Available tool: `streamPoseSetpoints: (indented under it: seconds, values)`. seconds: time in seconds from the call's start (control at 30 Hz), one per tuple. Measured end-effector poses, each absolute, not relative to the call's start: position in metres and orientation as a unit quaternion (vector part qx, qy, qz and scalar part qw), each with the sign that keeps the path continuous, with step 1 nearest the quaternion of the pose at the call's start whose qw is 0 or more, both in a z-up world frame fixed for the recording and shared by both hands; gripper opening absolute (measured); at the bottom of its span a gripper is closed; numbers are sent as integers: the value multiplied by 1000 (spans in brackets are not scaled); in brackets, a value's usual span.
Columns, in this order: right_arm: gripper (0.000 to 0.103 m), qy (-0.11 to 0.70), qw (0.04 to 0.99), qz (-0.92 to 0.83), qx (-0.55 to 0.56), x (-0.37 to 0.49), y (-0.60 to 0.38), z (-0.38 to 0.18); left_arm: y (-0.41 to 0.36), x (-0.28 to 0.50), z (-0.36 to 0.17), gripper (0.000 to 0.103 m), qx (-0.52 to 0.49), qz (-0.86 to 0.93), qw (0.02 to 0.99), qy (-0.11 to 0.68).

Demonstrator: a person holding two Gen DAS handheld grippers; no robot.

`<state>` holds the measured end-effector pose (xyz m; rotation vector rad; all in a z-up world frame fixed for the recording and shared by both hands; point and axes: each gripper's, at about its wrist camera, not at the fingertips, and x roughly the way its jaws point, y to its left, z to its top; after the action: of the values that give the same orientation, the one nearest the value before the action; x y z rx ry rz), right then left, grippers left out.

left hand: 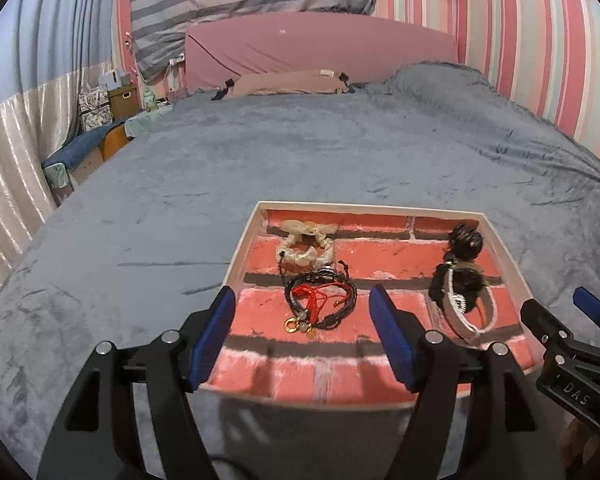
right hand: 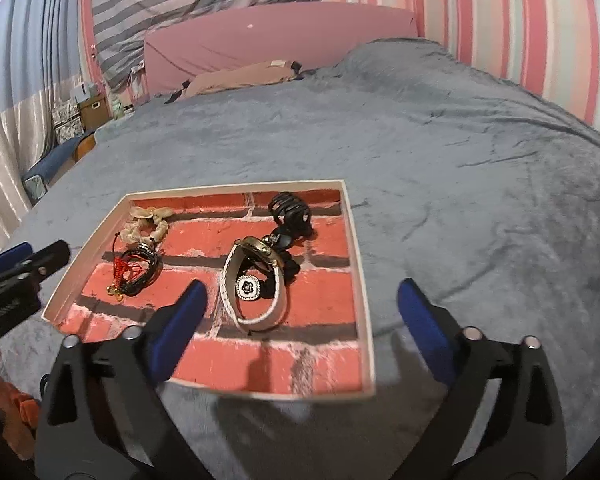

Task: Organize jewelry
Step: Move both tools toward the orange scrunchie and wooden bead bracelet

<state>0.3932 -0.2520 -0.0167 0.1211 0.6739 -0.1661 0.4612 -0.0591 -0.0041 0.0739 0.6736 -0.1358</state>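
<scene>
From the left wrist, the left gripper point(left hand: 302, 340) hangs wide open and empty over the near edge of the tray point(left hand: 244, 248), with the tangle of cord bracelets point(left hand: 320, 300) dead ahead at twelve o'clock; I'd drop straight down and pinch the whole bundle, not one strand. From the right wrist, the right gripper point(right hand: 300, 328) is equally spread and empty, the white watch point(right hand: 254, 284) at eleven o'clock, best gripped across its strap.

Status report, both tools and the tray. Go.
Left tool open, empty. Right tool open, empty. Brick-patterned white-rimmed tray holds the jewelry. Nothing blocking.
</scene>
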Motion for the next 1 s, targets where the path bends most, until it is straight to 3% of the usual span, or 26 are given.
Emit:
streamPoseSetpoints:
  seconds: [0.1, 0.53, 1.0]
  values:
    - [99, 324, 941, -83, 45, 375, -244, -7, -50, 439, 11, 80, 33, -60, 946, 315]
    - [99, 294, 952, -81, -30, 285, -194, 10, 14, 337, 41, 83, 17, -45, 955, 292]
    - [99, 310, 948, -71, 4, 224, -165, -22, 54, 280, -5, 87, 31, -35, 948, 316]
